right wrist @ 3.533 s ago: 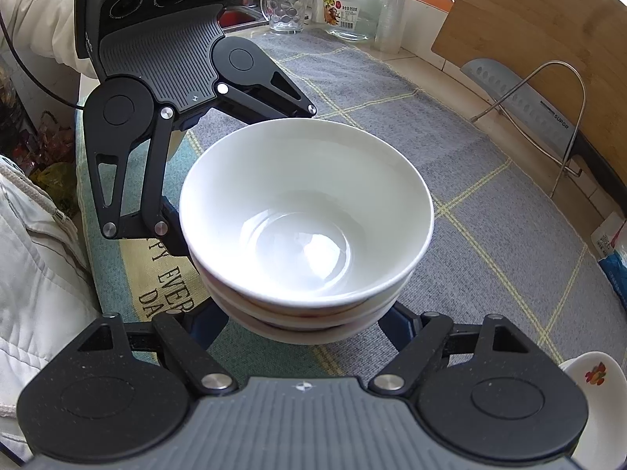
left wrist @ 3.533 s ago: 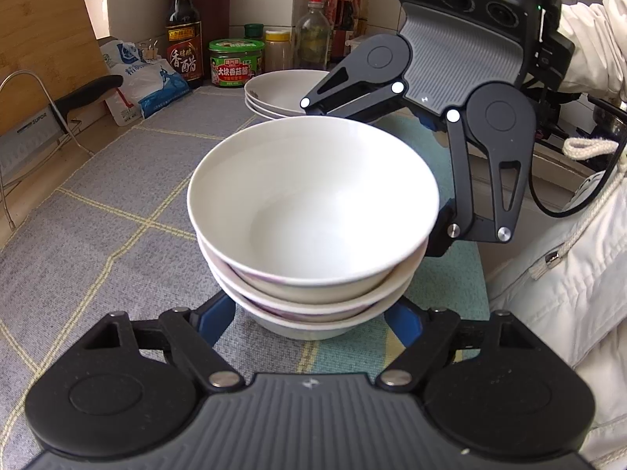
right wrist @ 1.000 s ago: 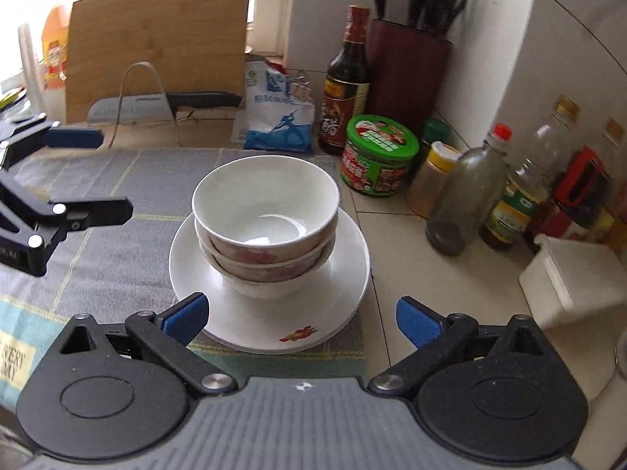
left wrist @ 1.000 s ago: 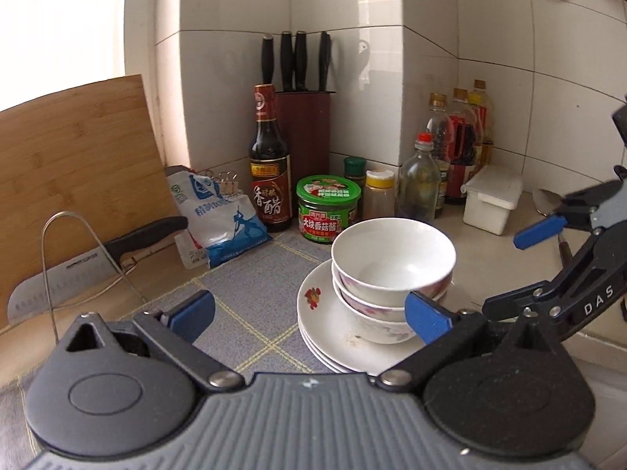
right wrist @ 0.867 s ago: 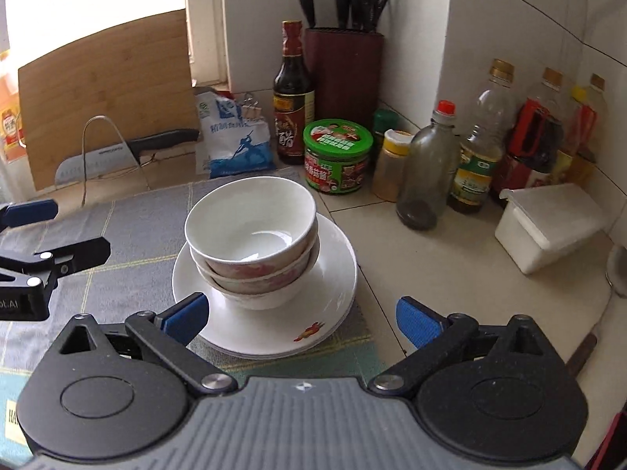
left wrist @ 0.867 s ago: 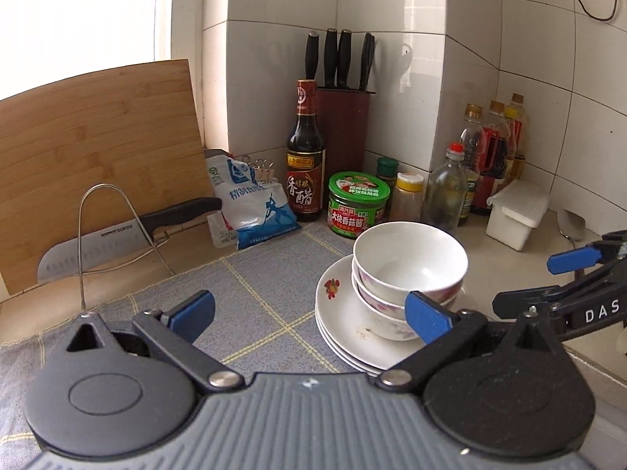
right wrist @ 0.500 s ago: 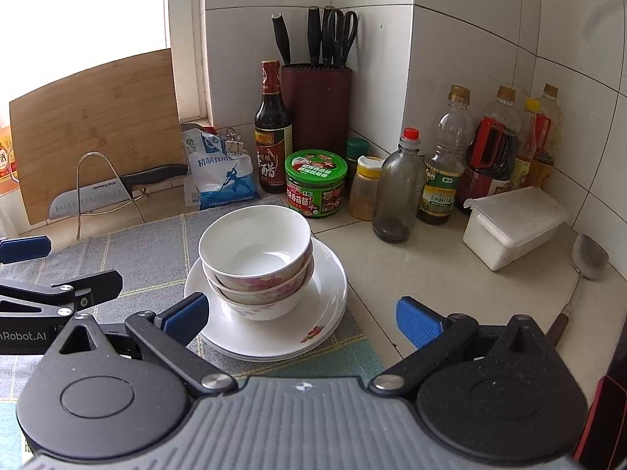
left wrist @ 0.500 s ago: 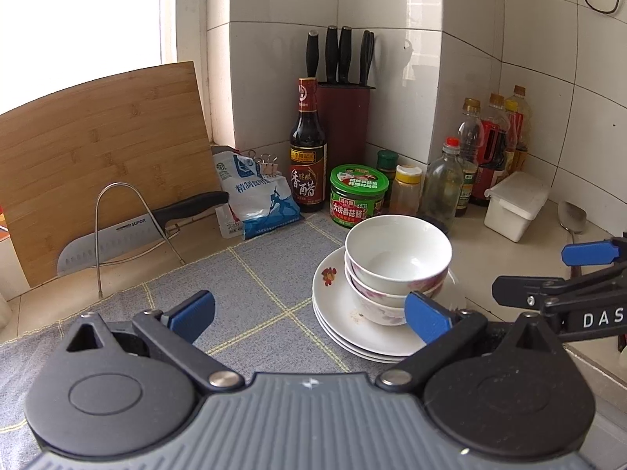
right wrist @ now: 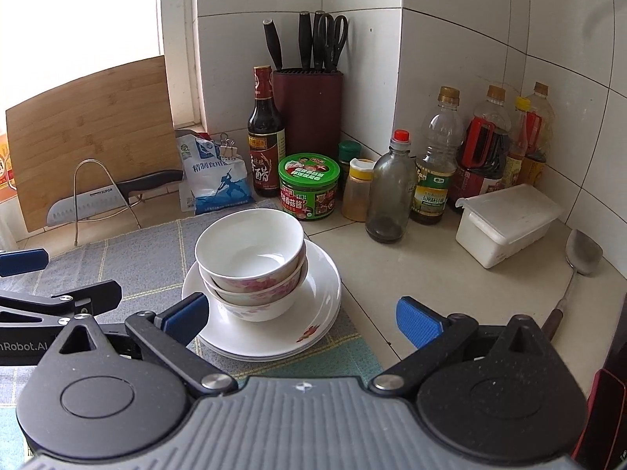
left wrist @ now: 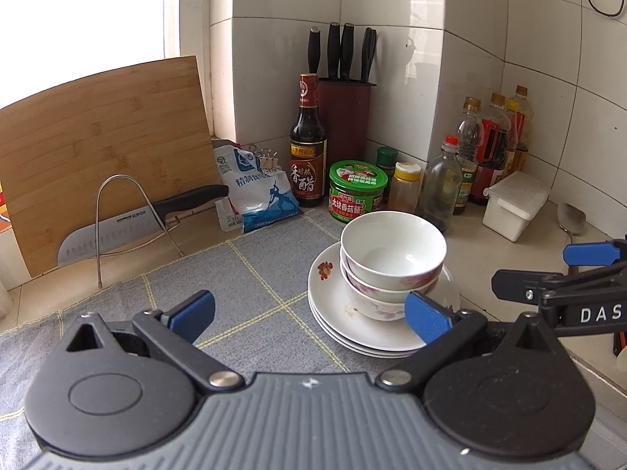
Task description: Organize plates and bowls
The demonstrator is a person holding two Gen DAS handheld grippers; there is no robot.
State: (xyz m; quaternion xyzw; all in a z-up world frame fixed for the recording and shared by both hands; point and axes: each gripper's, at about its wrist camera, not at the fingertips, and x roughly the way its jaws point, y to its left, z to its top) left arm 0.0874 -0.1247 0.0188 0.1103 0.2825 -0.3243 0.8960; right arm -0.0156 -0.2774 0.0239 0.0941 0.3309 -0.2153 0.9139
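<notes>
Tiled kitchen corner: nested bowls (right wrist: 250, 262) sit on stacked plates (right wrist: 317, 309) just before the green-lidded jar (right wrist: 308, 186). Left gripper (left wrist: 309, 309) and right gripper (right wrist: 301, 315) hang wide, empty; stacking looks finished, next move likely retreat.

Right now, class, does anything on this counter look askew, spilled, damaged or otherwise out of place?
Little stands out. The bowls sit nested on the plates, off-centre toward the left rim, and the top bowl tilts slightly. The plates overhang the mat edge onto bare counter. Nothing looks spilled or broken.
</notes>
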